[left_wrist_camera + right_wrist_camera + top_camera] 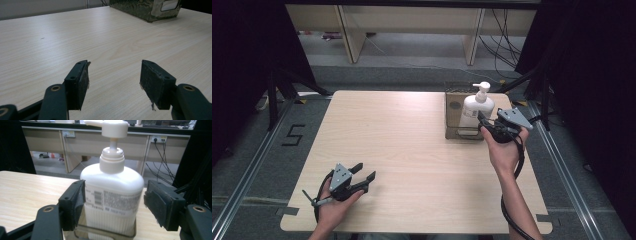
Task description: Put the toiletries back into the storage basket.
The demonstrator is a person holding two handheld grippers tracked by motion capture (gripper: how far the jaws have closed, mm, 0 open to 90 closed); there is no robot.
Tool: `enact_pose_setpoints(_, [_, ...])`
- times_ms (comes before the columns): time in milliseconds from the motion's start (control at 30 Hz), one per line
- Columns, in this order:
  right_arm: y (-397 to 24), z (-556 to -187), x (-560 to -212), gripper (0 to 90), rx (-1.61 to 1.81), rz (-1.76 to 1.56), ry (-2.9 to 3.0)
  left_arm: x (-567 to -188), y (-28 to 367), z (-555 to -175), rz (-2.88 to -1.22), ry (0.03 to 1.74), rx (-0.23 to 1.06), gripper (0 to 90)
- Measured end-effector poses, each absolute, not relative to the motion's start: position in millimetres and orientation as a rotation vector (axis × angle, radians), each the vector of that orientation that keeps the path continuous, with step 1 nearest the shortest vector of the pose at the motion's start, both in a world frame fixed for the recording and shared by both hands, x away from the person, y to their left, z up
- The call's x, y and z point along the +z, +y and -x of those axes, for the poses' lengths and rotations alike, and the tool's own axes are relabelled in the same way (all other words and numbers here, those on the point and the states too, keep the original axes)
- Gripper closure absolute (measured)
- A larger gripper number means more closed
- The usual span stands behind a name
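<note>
At upper right of the high view, the right gripper point(486, 121) brackets a white pump bottle point(475, 109) standing in a box point(454, 116), jaws spread either side, seemingly poised to grasp. The left gripper point(364, 175), lower left, rests wide open and empty on the table point(412, 150).

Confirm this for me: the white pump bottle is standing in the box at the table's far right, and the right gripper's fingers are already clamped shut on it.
Not clamped. The right gripper view shows the right gripper open, its fingers either side of the white pump bottle with a gap at one side. The bottle does stand in the box at the table's far right.
</note>
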State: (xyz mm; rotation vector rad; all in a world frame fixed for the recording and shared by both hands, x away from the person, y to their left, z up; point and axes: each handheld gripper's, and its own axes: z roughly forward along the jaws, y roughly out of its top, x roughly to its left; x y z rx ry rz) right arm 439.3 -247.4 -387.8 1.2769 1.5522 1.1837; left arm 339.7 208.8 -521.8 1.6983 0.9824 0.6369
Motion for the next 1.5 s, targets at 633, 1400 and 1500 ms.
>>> enact_pose_setpoints(633, [-259.0, -388.5, -424.8, 31.1, 1.200, -1.292, 1.604, -521.8, 208.7, -339.6, -1.696, 0.986, 0.637, 39.1])
enact_pose_setpoints(1400, [-289.9, -336.3, -495.3, 34.2, 1.109, -1.392, 1.578, -521.8, 209.0, -339.8, -1.698, 0.988, 0.639, 39.1])
enact_pose_setpoints(1500, [-292.7, -332.6, -501.4, 34.1, 1.126, -1.399, 1.562, -521.8, 209.1, -339.8, -1.697, 0.988, 0.638, 39.1])
